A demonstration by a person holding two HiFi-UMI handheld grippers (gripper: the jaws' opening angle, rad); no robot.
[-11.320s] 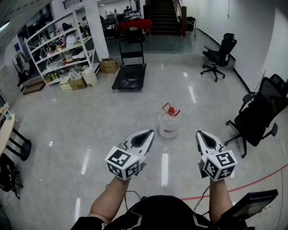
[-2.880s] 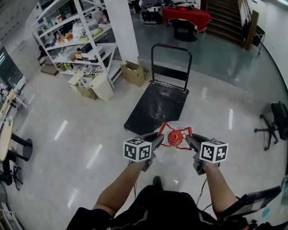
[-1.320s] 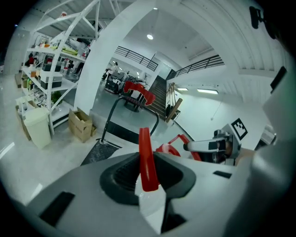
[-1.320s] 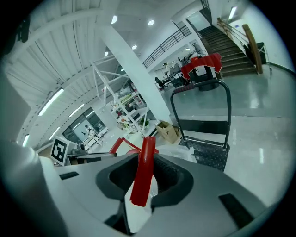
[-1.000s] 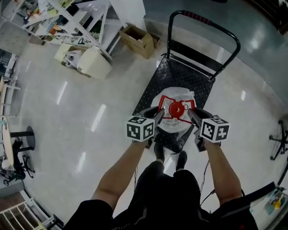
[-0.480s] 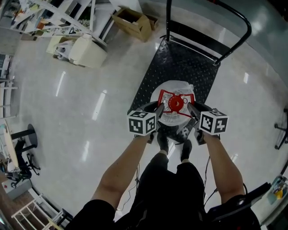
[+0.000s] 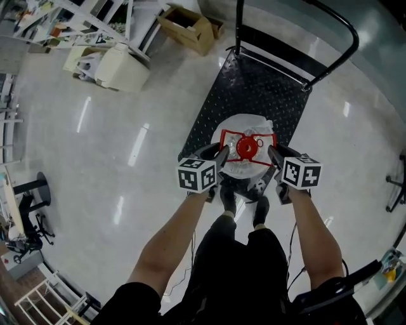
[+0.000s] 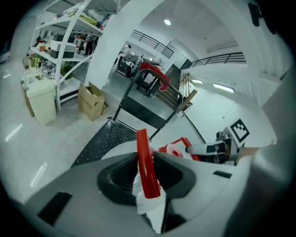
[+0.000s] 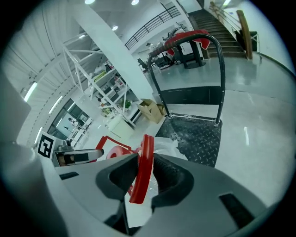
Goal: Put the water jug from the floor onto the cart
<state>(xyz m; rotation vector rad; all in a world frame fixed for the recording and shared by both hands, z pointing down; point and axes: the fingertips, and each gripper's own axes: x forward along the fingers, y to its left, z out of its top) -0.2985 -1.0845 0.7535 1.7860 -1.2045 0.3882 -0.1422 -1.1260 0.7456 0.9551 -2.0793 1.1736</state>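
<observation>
The water jug (image 7: pixel 243 126) is clear, with a red cap (image 7: pixel 246 147) and a red carry handle (image 7: pixel 226 152). It hangs over the near end of the black cart deck (image 7: pixel 260 82); I cannot tell whether its base touches the deck. My left gripper (image 7: pixel 217 154) is shut on the handle's left bar (image 8: pixel 147 166). My right gripper (image 7: pixel 273 154) is shut on the handle's right bar (image 9: pixel 142 170). Each gripper view shows the red bar pinched between the pads, with the other gripper (image 8: pixel 209 148) (image 9: pixel 74 157) across the cap.
The cart's push bar (image 7: pixel 330 28) stands at its far end. A cardboard box (image 7: pixel 190 25), a white bin (image 7: pixel 124 66) and shelving (image 7: pixel 70 16) lie to the far left. The person's shoes (image 7: pixel 228 200) stand right at the cart's near edge. A chair base (image 7: pixel 398 184) is at the right.
Both grippers have sunk with the jug towards the cart deck. Earlier the jug stood on the open floor and was carried here by its handle.
</observation>
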